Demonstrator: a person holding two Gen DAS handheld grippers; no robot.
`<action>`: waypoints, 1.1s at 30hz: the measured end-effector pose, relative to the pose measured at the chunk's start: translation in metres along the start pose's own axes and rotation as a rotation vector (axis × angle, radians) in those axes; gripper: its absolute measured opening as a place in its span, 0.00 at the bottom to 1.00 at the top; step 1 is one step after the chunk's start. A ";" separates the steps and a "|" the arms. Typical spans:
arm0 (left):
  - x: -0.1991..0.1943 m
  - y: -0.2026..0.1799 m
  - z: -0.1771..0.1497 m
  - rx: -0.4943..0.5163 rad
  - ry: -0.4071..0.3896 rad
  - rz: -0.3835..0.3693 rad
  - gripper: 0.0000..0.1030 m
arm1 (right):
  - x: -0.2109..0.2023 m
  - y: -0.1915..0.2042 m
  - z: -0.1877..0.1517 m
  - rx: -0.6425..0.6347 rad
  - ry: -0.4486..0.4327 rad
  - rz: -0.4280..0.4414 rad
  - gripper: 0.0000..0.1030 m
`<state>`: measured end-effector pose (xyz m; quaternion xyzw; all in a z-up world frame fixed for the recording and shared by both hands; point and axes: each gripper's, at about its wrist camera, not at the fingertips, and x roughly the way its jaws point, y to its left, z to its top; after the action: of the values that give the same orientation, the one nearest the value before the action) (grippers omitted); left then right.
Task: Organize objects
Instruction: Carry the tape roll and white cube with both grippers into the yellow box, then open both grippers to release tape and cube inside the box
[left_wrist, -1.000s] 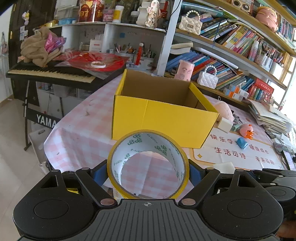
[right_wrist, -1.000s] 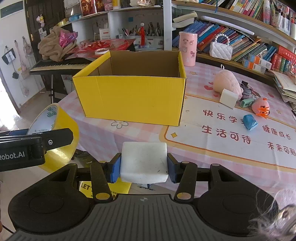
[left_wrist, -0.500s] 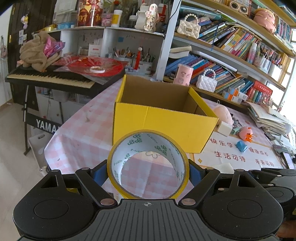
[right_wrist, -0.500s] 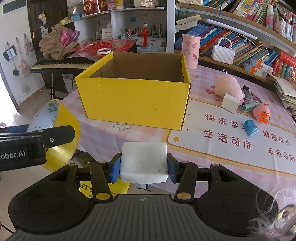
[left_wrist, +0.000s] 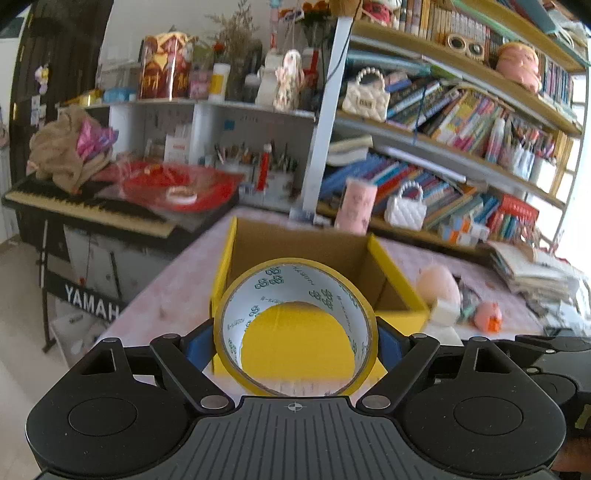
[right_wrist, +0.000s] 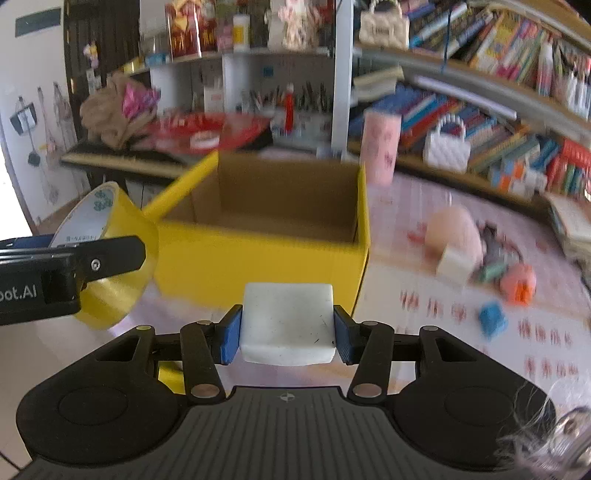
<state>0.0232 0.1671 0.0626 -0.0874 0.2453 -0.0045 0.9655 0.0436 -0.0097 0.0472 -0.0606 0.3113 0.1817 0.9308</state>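
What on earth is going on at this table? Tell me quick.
A person is tidying up with two handheld tongs. The left tongs grip a roll of yellow tape; the right tongs clamp a white foam block. Both are held before the open yellow cardboard box, which looks empty. A few small toys lie on the tablecloth.

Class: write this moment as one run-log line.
left hand-held gripper: grips tape roll | right hand-held gripper: grips white block | yellow box: open, ahead

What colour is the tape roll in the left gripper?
Yellow outside, with a white inner core printed with green logos. The tape roll shows best in the left wrist view.
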 end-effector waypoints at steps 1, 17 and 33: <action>0.004 -0.001 0.007 0.001 -0.011 0.000 0.84 | 0.004 -0.002 0.008 -0.005 -0.019 -0.001 0.46; 0.130 -0.015 0.051 0.062 0.093 0.061 0.84 | 0.145 -0.030 0.079 -0.145 0.040 0.062 0.46; 0.211 -0.008 0.046 0.106 0.288 0.111 0.84 | 0.216 -0.015 0.094 -0.493 0.286 0.212 0.45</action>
<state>0.2310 0.1562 0.0039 -0.0211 0.3851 0.0232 0.9224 0.2612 0.0621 -0.0076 -0.2768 0.3903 0.3373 0.8107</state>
